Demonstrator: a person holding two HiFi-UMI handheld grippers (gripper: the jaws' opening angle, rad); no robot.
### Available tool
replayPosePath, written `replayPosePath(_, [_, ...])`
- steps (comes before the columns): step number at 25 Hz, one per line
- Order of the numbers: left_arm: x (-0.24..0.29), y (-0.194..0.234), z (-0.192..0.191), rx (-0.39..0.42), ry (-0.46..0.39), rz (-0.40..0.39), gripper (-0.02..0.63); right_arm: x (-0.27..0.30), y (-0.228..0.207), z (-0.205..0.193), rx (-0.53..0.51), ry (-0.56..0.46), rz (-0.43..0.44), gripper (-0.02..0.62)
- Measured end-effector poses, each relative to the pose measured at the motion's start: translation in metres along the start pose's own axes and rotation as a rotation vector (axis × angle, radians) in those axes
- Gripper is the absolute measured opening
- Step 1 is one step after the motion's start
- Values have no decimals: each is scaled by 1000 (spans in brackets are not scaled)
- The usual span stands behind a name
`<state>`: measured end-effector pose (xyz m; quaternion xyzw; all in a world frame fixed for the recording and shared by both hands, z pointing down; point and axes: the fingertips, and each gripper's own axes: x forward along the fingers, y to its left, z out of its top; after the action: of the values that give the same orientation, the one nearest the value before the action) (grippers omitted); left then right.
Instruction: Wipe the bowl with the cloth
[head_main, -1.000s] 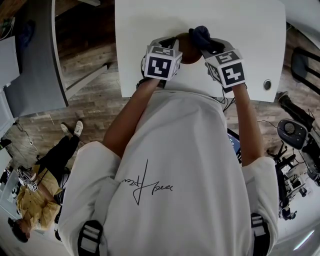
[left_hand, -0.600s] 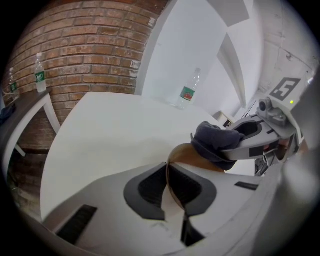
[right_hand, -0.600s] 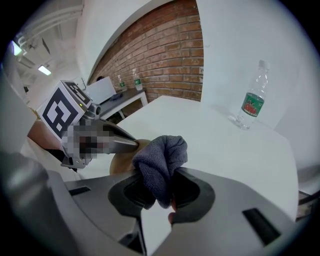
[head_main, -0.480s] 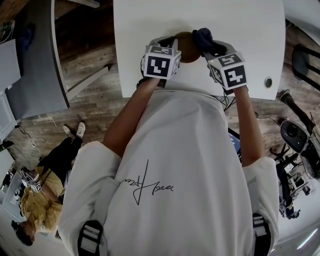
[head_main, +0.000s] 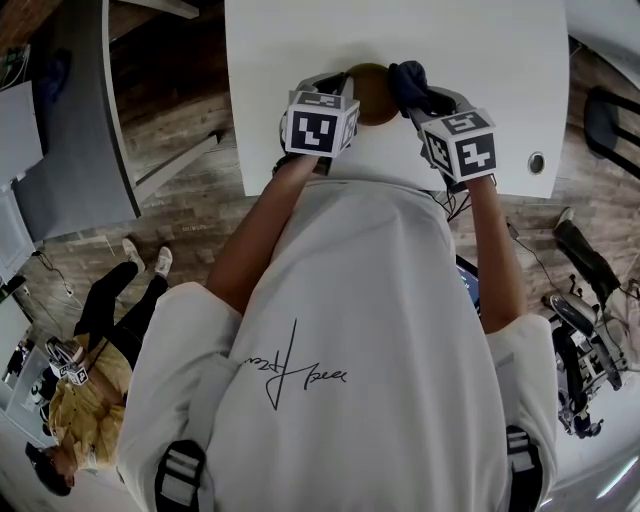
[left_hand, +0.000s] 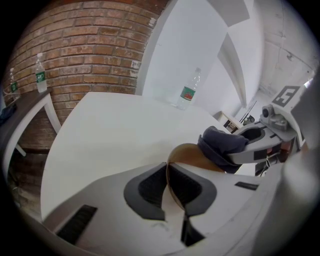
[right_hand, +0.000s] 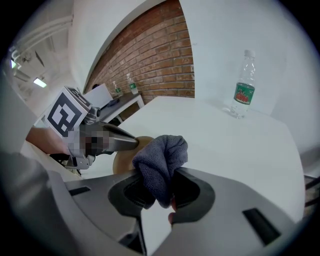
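A brown bowl (head_main: 372, 92) is held tilted on edge above the white table (head_main: 480, 40), between my two grippers. My left gripper (left_hand: 167, 187) is shut on the bowl's rim (left_hand: 172, 162). My right gripper (right_hand: 160, 192) is shut on a bunched dark blue-grey cloth (right_hand: 161, 162). In the left gripper view the cloth (left_hand: 222, 145) presses against the bowl's right side. In the head view the cloth (head_main: 405, 78) sits at the bowl's right edge, with the left gripper (head_main: 335, 85) and right gripper (head_main: 425, 100) on either side.
A plastic water bottle (right_hand: 242, 85) with a green label stands at the table's far side, the same bottle (left_hand: 189, 90) showing in the left gripper view. Two more bottles (left_hand: 39, 75) stand on a side table by the brick wall. A person (head_main: 75, 390) is at lower left on the floor.
The bowl and both grippers have shifted slightly farther up the table. The cloth stays against the bowl's right side. The person at lower left has moved.
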<state>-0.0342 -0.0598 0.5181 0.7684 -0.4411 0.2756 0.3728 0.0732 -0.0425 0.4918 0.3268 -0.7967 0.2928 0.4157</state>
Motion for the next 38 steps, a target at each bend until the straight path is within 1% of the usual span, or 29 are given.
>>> replayPosePath(11, [-1, 0, -2, -7, 8, 13, 12, -6, 1, -14, 48, -9, -6, 83])
replayPosePath(23, [-1, 0, 0, -17, -3, 11, 12, -12, 7, -26, 71, -5, -18, 83])
replayPosePath(38, [6, 4, 5, -28, 6, 12, 12, -15, 10, -38, 98, 17, -9, 83])
